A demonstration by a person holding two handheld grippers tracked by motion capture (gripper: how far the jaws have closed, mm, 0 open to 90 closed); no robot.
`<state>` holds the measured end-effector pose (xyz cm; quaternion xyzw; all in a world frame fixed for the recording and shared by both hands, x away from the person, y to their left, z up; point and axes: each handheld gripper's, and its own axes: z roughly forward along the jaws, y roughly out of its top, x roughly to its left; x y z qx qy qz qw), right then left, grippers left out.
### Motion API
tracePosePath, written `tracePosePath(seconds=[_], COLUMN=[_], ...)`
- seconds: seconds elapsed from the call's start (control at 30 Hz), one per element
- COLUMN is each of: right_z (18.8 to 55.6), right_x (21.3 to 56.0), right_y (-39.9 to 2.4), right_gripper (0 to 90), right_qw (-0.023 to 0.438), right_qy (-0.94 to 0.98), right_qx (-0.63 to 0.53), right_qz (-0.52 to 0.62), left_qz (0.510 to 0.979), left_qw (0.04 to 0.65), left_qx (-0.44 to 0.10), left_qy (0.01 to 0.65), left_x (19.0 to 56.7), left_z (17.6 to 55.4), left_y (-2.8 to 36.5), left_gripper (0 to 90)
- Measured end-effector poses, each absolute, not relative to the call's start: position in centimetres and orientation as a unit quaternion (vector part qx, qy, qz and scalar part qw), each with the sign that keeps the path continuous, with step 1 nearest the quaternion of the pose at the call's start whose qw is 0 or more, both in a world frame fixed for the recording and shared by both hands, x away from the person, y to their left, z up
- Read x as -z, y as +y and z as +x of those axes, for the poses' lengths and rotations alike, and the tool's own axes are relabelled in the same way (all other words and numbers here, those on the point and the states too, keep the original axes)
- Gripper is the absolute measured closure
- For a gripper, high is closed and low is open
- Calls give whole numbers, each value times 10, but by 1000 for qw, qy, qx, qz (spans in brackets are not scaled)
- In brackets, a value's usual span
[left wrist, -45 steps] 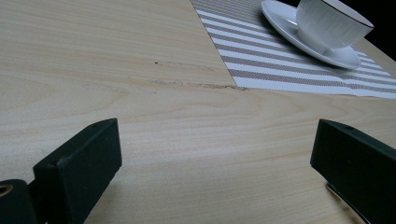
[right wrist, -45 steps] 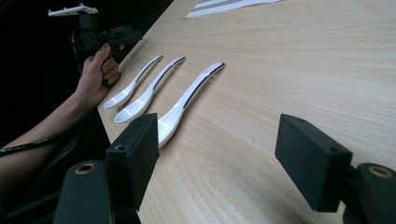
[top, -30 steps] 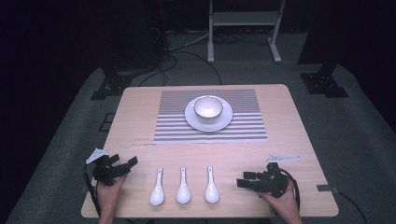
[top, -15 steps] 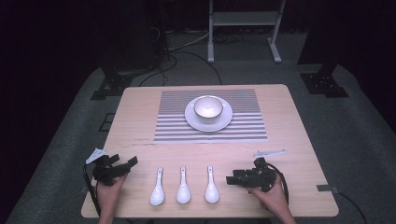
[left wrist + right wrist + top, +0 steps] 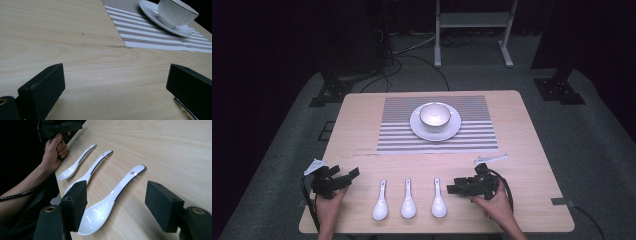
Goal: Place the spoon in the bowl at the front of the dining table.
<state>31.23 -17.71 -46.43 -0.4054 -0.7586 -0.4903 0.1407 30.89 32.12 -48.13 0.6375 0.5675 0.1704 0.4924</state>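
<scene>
Now right tongs (image 5: 116,207) spread wide astride the nearest white spoon (image 5: 110,200), gripping nothing, two more spoons beyond, left tongs (image 5: 112,92) released, low over bare table (image 5: 62,37), cup and saucer (image 5: 170,17) ahead.

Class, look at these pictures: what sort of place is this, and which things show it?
Probably a recording studio or lab staged as a dining setting: a wooden table with a striped placemat, bowl on a plate, three spoons, amid dark surroundings, floor cables and equipment stands.
</scene>
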Motion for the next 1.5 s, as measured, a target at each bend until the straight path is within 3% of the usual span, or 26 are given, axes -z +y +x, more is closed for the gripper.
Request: tracePosePath(seconds=[0.63,1.5], right_z=[326,341], right_x=[461,471], right_y=[-154,-133], right_gripper=[341,443], right_qw=[140,137], right_qy=[-776,-789], right_qx=[472,436], right_qz=[-394,-410], left_qz=[638,637], left_qw=[492,493], left_qx=[-171,-170], left_qy=[567,567], left_x=[481,481], left_z=[309,309], left_y=[321,321], left_gripper=[5,6])
